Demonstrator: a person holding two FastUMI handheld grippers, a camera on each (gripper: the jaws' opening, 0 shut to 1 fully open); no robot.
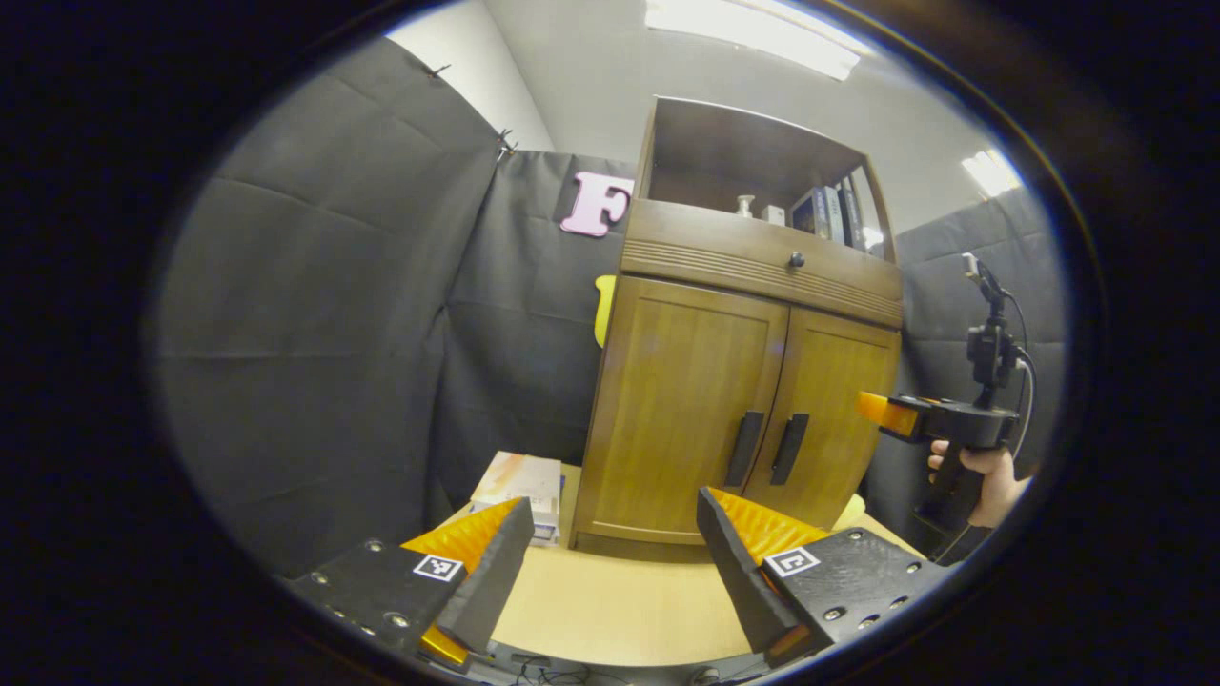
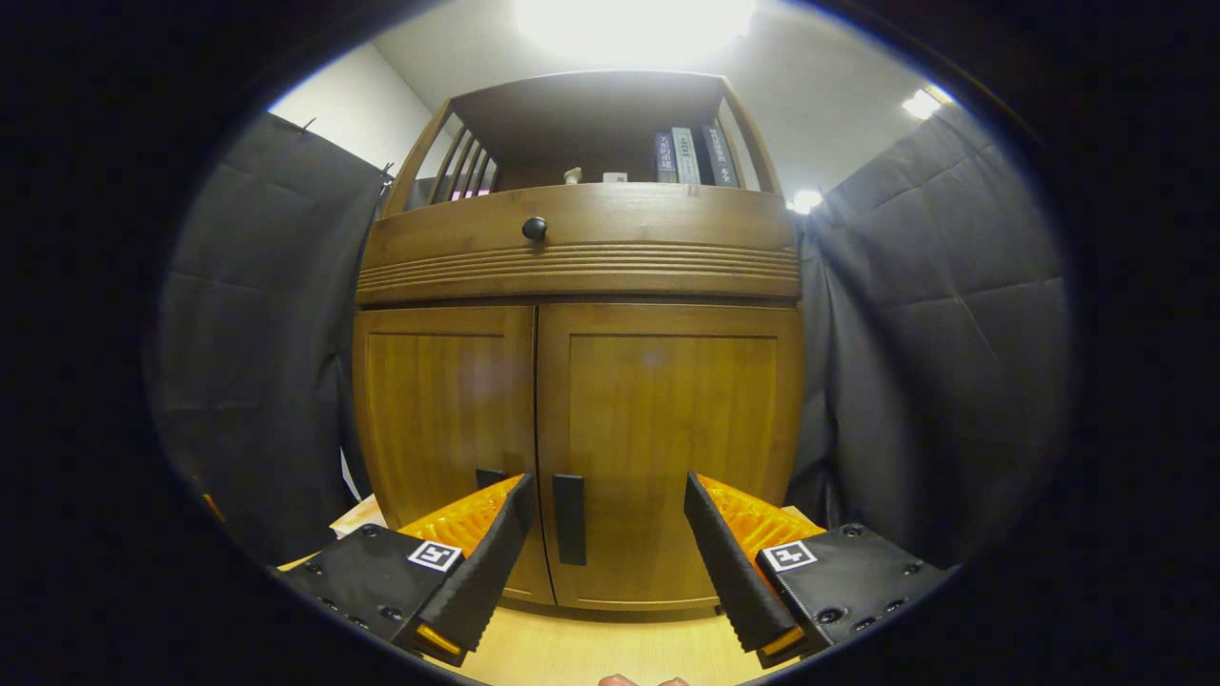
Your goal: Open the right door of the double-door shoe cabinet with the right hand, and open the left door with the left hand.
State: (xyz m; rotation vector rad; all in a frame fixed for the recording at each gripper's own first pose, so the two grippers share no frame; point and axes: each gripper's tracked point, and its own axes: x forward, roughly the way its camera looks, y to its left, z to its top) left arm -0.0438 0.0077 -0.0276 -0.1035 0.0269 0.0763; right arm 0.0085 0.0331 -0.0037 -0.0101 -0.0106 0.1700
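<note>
1. Left gripper view has the left tongs [image 1: 610,519] spread wide and holding nothing, hovering over the pale wooden surface [image 1: 620,610] well short of the shoe cabinet [image 1: 739,381].
2. Both cabinet doors sit flush and closed: the left door [image 1: 681,400] and the right door [image 1: 829,419], with the left handle [image 1: 743,450] and the right handle [image 1: 789,448] side by side at the centre seam.
3. Farther right in that view, a hand [image 1: 986,476] holds the right tongs [image 1: 886,414] near the cabinet's right edge; from there I cannot tell how their fingers stand.
4. Right gripper view shows the right tongs [image 2: 605,514] parted, gripping nothing, with the right handle [image 2: 569,519] between the fingers but apart from both.
5. A drawer with a dark knob [image 2: 535,228] runs above the doors, and books [image 2: 686,155] stand on the open shelf.
6. A stack of flat boxes [image 1: 524,486] lies on the surface beside the cabinet's left side.
</note>
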